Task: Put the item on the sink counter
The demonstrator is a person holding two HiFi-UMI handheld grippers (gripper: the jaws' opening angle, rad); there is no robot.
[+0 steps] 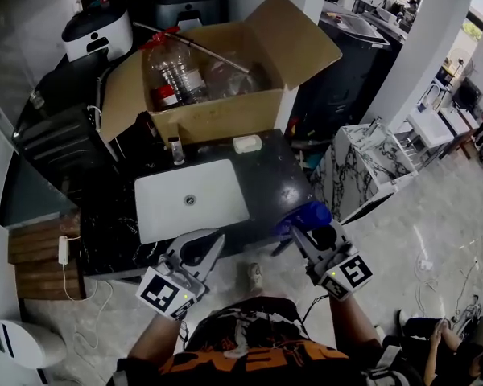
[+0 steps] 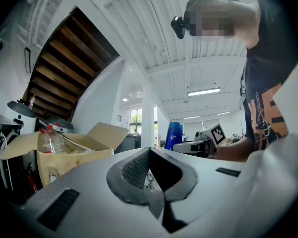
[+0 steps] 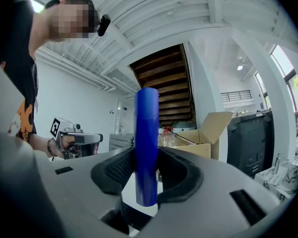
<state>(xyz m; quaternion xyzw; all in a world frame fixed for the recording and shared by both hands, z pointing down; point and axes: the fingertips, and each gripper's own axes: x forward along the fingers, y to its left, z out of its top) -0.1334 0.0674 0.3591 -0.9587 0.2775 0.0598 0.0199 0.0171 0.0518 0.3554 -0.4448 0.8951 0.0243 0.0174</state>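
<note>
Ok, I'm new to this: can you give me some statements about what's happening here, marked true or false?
The right claw grips a blue bottle. True.
The left claw holds something too. False: it is shut and empty.
The cardboard box is closed. False: its flaps are open, with a plastic bottle inside.
A white sink sits in the dark counter. True.
</note>
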